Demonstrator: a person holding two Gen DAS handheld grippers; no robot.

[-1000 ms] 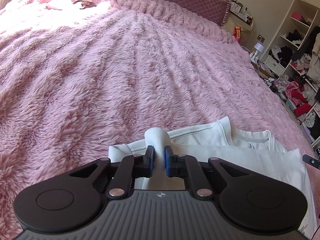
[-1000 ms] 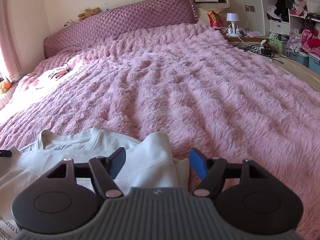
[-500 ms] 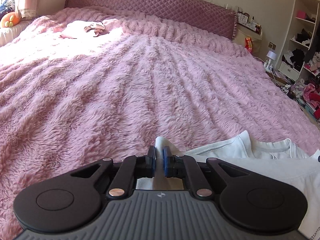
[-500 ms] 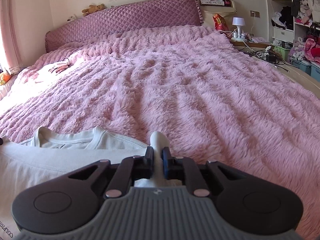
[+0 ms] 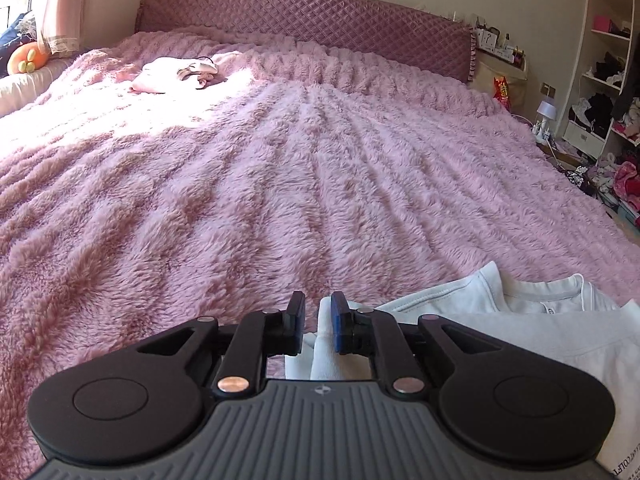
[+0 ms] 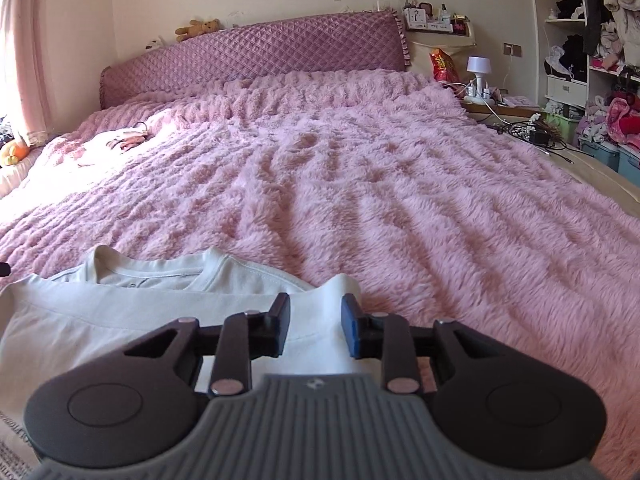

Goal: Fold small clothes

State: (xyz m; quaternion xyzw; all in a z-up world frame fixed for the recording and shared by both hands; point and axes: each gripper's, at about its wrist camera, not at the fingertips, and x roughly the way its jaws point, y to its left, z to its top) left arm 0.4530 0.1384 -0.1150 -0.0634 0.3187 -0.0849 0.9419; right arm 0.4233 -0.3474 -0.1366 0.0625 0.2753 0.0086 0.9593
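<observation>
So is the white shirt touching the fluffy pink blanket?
Touching. The right wrist view shows the white shirt lying right on the pink blanket, no gap.

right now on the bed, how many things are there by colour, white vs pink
white: 1, the t-shirt lying by the grippers
pink: 2, the fluffy blanket covering the bed and the small heap of clothes near the headboard
total: 3
</observation>
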